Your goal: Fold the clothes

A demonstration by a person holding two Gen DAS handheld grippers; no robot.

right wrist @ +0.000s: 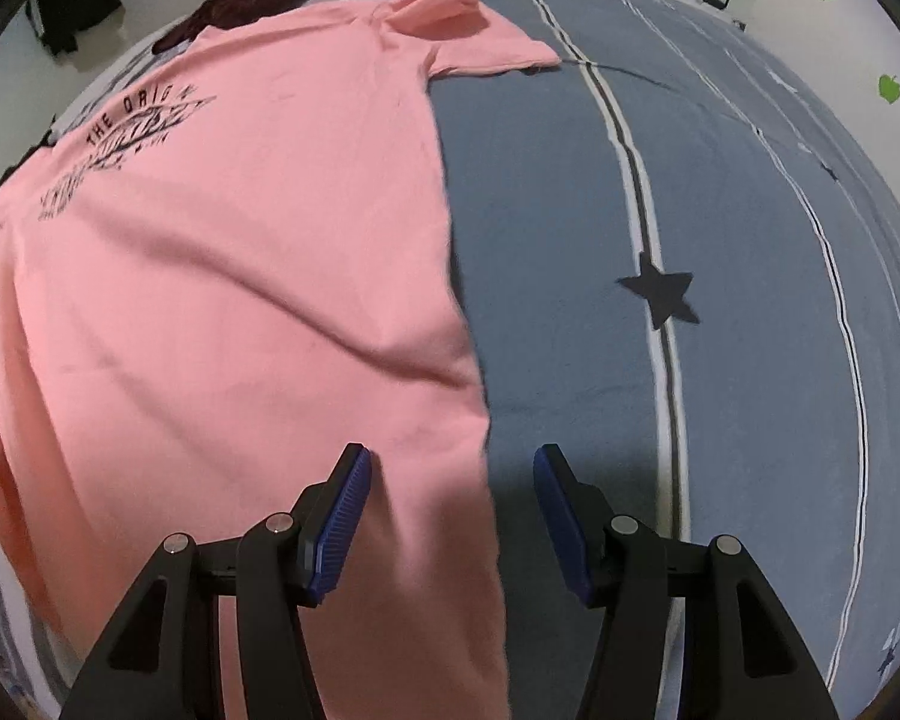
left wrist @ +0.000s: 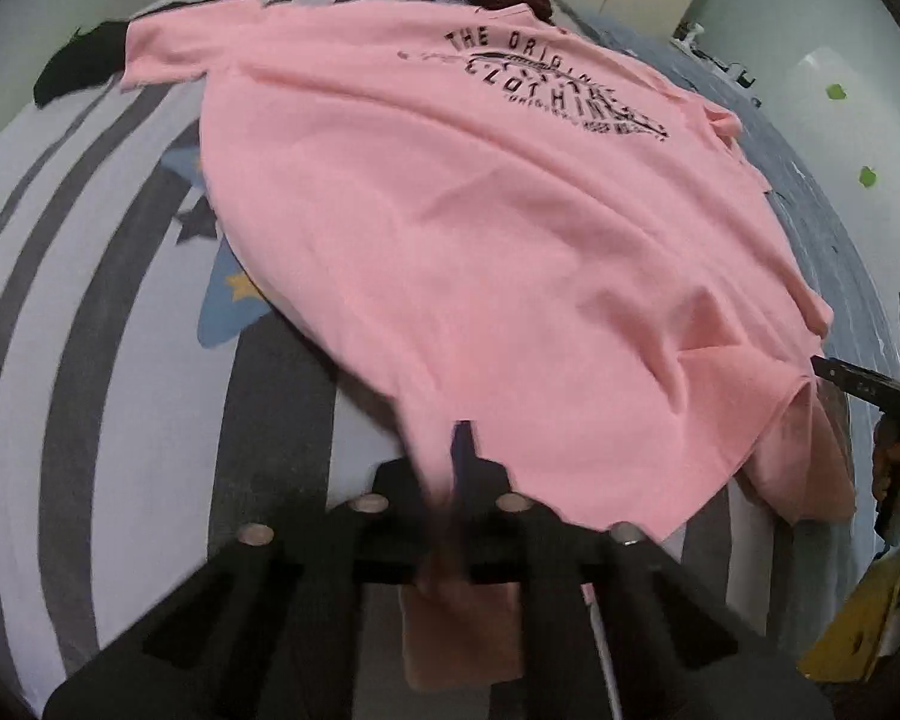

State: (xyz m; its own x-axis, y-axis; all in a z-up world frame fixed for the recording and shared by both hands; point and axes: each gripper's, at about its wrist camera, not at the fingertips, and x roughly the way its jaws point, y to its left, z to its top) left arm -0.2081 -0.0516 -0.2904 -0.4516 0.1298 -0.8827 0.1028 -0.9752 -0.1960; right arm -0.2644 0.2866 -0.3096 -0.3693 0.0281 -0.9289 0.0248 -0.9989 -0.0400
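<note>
Now, left tongs (left wrist: 459, 468): clamped on pink shirt (left wrist: 480, 228) hem, to lift it.
Right tongs (right wrist: 450, 516): apart, astride hem at 6 o'clock.

black gripper (right wrist: 453, 516) frames, blue ribbed pads (right wrist: 345, 525) (silver pivot screws) — matte

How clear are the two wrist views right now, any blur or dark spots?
Left wrist view: the near hem of the pink shirt smears with motion blur around the left gripper, though the printed lettering stays readable. Right wrist view: sharper, with the blue fingers crisp and a soft shadow under the right gripper. Both views show fisheye bending and dark corners.
</note>
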